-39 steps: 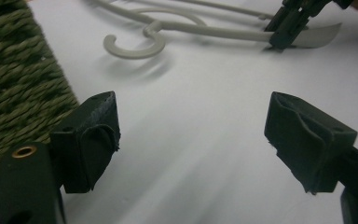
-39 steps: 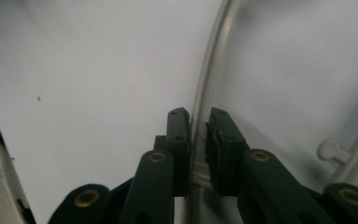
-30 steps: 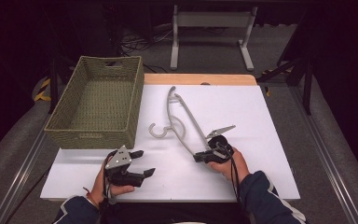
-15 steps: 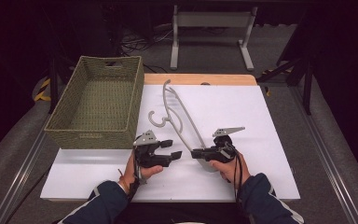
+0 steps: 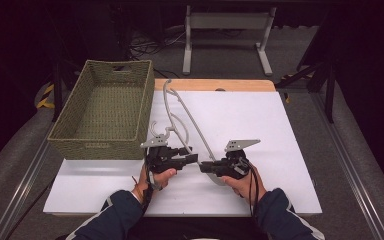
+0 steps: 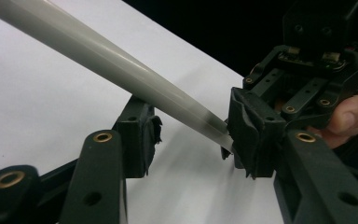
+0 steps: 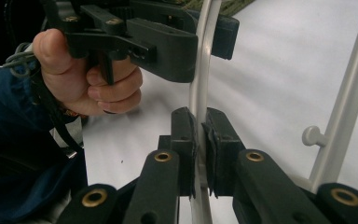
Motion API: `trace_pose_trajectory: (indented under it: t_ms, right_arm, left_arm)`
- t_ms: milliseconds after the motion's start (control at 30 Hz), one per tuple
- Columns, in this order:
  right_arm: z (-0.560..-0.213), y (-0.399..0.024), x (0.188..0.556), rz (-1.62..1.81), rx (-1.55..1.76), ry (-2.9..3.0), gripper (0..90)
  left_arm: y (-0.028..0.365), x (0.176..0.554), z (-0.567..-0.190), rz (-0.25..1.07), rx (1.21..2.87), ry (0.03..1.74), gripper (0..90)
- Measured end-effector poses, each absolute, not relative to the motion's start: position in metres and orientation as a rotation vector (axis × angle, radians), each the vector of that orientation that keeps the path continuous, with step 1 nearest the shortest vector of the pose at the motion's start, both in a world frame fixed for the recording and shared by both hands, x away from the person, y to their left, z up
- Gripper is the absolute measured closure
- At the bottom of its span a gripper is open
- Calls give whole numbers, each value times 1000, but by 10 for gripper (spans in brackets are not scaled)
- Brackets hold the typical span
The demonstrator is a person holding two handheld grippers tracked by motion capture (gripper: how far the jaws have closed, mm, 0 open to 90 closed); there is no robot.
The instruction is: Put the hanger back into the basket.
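White tabletop [image 5: 260, 125] lies bare rightward; right gripper [image 5: 206, 166] pinches hanger [image 5: 192, 125], left gripper [image 5: 192, 160] closing around it.

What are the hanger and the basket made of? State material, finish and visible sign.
Hanger: likely moulded plastic, pale grey, smooth semi-gloss; a soft sheen runs along its bar in the left gripper view.
Basket: woven fibre, perhaps seagrass or paper cord, olive-green, matte; a plaited weave shows on its walls.

Bright white table [image 5: 260, 130] under overhead light, dark surroundings, soft close-up blur.
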State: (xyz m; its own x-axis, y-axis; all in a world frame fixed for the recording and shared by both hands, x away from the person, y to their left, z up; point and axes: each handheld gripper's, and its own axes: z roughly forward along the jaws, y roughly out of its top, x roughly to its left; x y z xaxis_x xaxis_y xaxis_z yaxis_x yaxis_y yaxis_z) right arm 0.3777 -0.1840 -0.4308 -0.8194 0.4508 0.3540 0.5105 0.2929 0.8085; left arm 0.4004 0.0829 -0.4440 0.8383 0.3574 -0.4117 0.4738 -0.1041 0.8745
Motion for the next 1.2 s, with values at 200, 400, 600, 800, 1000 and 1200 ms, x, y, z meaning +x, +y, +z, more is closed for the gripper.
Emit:
trace_pose_trajectory:
  t_ms: [200, 400, 600, 800, 1000, 1200]
  right_arm:
    - [-430, -183, 374, -1620, -885, -2464, 827]
    - [-430, -175, 368, -1676, -894, -2464, 816]
    - [-430, -163, 361, -1684, -926, -2544, 756]
    - [-425, -160, 356, -1693, -921, -2598, 684]
    - [-417, -158, 348, -1704, -918, -2668, 549]
    - [-407, -168, 334, -1702, -867, -2736, 423]
  left_arm:
    - [83, 395, -434, -55, 1699, 606, 587]
    - [80, 390, -424, 30, 1697, 591, 648]
    - [78, 384, -413, 122, 1693, 563, 718]
    - [76, 382, -408, 104, 1664, 550, 782]
    - [77, 381, -398, 142, 1679, 530, 806]
    - [78, 380, -384, 220, 1683, 544, 812]
